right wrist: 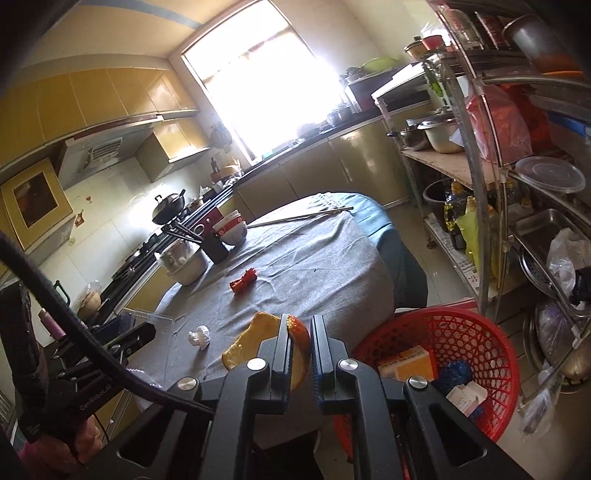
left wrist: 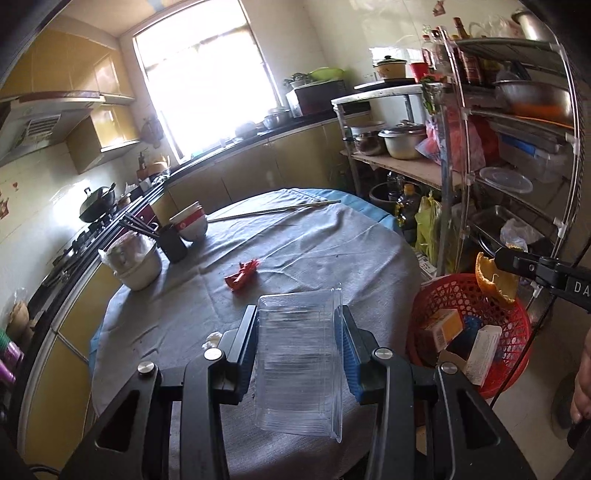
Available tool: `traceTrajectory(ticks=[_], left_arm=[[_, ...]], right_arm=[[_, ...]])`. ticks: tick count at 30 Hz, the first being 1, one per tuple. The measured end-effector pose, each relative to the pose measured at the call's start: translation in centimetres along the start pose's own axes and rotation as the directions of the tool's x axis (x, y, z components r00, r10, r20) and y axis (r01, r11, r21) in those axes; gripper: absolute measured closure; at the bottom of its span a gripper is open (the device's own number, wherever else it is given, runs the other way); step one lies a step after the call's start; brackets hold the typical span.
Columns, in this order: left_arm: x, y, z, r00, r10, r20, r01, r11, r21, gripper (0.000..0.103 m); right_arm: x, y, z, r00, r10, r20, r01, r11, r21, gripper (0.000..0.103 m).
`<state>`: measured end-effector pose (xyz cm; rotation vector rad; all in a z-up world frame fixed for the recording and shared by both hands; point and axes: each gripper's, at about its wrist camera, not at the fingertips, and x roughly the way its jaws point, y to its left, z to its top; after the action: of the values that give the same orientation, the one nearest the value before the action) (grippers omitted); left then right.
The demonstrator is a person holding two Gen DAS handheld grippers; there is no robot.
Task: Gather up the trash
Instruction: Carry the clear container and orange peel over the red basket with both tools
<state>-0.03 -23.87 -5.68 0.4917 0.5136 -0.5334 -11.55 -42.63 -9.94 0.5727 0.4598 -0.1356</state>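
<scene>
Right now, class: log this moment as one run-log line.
left gripper: shut on clear plastic container | right gripper: shut on orange peel | red basket: beside table, holds boxes

Daylight floods in through the window (left wrist: 207, 81) ahead of me, and its panes burn out to plain white in both my views. Glare spreads from it over the wall (left wrist: 291, 33) beside it and washes out the counter (left wrist: 258, 136) below. The cupboards (left wrist: 66, 66) on the window's left look hazy and low in contrast. The grey cloth (left wrist: 295, 243) on the table is evenly lit, with only soft, faint shadows. My own black arms in the foreground stay dark against the backlight. The lens bends straight lines: the shelf rack (left wrist: 517, 147) and the counter edge curve strongly. Black corners frame each view. The middle is fairly sharp; the far edges go soft.
</scene>
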Motion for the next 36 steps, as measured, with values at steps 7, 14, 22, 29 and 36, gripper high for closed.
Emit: traceTrajectory(ticks=[7,14,22,29,36], left_arm=[[0.2,-2.3,0.9,1.000,-0.012,0.007,0.012,0.999,0.051,0.060],[0.6,-4.5,1.5,1.000,-0.028,0.005,0.027,0.995,0.099,0.060],[0.8,-6.7,2.2,0.999,-0.045,0.011,0.043,0.989,0.144,0.060],[1.1,-8.5,2.7,0.997,-0.075,0.006,0.072,0.982,0.173,0.060],[1.4,-9.9,3.0,0.996,-0.086,0.004,0.083,0.976,0.202,0.060]], right_arm=[[-1.2,-1.6,-0.1,1.000,-0.015,0.013,0.015,0.999,0.030,0.093],[-2.1,-3.3,-0.4,0.999,-0.035,0.024,0.033,0.997,0.065,0.093],[-2.9,-5.0,-0.4,0.998,-0.052,0.032,0.049,0.994,0.099,0.093],[-3.4,-6.2,-0.5,0.997,-0.068,0.035,0.063,0.990,0.124,0.093],[-3.7,-7.2,-0.5,0.996,-0.083,0.034,0.078,0.986,0.148,0.093]])
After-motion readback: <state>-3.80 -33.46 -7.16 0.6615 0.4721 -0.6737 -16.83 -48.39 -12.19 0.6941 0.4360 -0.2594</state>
